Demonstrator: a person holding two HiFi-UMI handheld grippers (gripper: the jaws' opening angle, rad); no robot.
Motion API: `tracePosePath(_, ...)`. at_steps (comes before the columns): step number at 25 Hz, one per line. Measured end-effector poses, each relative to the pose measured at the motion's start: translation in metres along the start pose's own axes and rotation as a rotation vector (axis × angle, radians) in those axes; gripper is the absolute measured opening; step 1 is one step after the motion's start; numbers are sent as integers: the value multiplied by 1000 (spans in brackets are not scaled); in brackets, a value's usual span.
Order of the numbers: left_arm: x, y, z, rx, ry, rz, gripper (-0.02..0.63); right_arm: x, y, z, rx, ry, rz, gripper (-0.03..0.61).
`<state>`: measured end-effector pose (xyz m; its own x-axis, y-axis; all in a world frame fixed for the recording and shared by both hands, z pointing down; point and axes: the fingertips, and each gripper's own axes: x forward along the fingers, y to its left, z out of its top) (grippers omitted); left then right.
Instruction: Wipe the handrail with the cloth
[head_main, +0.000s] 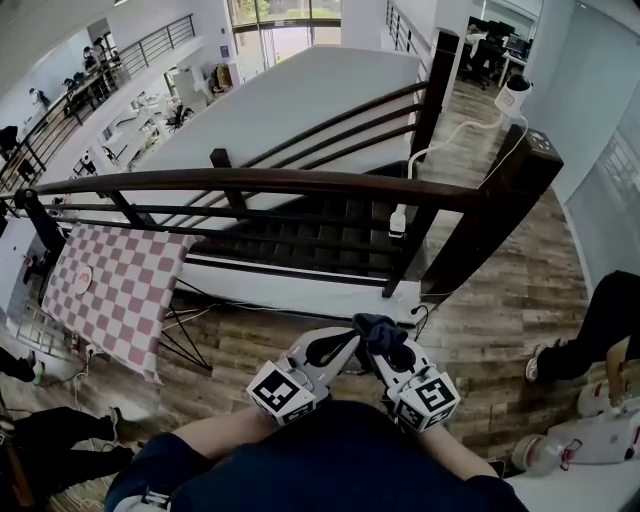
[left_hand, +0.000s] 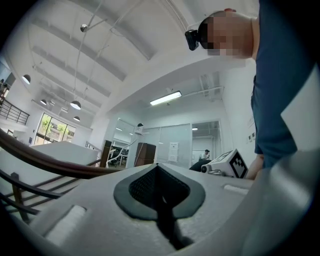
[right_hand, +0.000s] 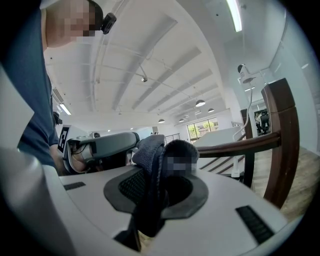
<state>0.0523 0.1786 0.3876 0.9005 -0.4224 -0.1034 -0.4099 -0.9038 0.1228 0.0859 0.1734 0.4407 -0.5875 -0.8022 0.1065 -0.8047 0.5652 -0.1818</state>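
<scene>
The dark brown wooden handrail (head_main: 270, 181) crosses the head view from left to a thick post (head_main: 510, 190) on the right. Both grippers are held low, close to my body and well short of the rail. My right gripper (head_main: 387, 347) is shut on a dark blue cloth (head_main: 378, 328), which bunches up above its jaws. In the right gripper view the cloth (right_hand: 156, 165) hangs between the pads, with the handrail (right_hand: 235, 144) beyond. My left gripper (head_main: 338, 350) is shut with nothing in it; its dark pads (left_hand: 150, 187) meet, and the handrail (left_hand: 45, 163) curves past at the left.
Below the rail dark stairs (head_main: 330, 235) go down. A red-and-white checkered cloth (head_main: 120, 290) hangs at the left. A white cable with a plug (head_main: 399, 218) dangles by the post. A person's leg (head_main: 600, 320) and a white machine (head_main: 590, 440) are on the wooden floor at right.
</scene>
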Motion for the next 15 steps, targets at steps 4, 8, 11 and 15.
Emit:
tracePosePath(4,16,-8,-6,10,9,3,-5,-11,-16,2,-1,-9,3,89)
tracePosePath(8,26,-17,-13,13,10,13,-5,-24,-27,-6,13,-2,6,89)
tracePosePath(11,36,-6,-17,11,15,21,-5,-18,-42,-8,17,-3,2,89)
tracePosePath(15,48,17,-23,-16,19,27,-5,-1,-60,-11,29,18,-9,89)
